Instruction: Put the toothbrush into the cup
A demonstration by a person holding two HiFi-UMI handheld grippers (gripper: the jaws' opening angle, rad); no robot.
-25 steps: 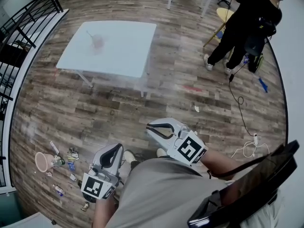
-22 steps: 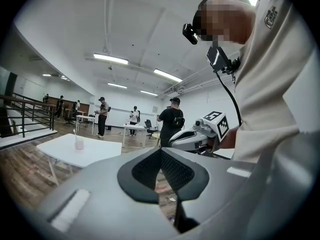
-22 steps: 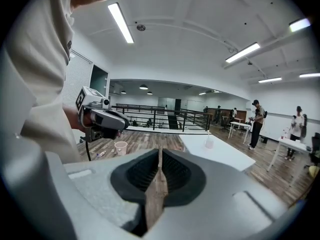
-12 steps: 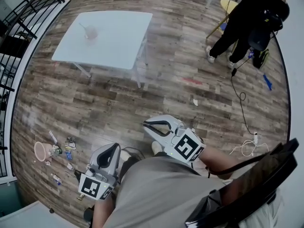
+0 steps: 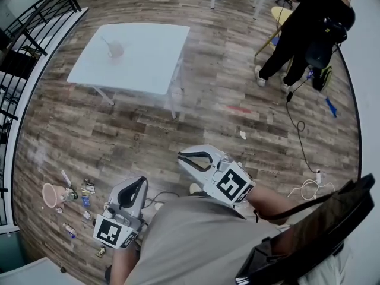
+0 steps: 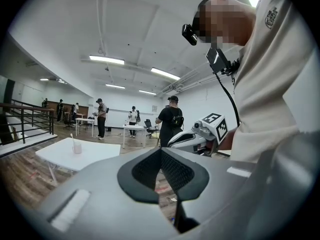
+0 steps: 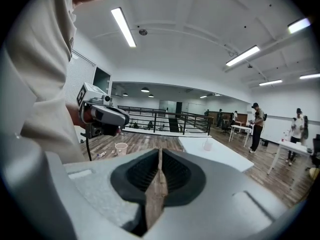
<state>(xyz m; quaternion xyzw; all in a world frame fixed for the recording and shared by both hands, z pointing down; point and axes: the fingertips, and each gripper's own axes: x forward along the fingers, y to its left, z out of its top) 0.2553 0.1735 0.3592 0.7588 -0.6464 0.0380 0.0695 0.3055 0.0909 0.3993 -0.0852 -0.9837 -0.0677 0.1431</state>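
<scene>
Clearly one white table (image 5: pixel 148 61) stands in the upper left of the head view. It bears one pale, translucent cup (image 5: pixel 115 50), set well in from the table's edges. One toothbrush (image 5: pixel 105 41), a thin light stick, slants out of that cup toward the upper left. Two grippers sit low in the frame, the left gripper (image 5: pixel 141 181) and the right gripper (image 5: pixel 181 155), each with its jaws pressed together on nothing. A second cup (image 5: pixel 52 195) lies among litter at lower left. Bare wooden floor (image 5: pixel 196 117) lies open between grippers and table. A black railing (image 5: pixel 35 13) bounds the left edge.
</scene>
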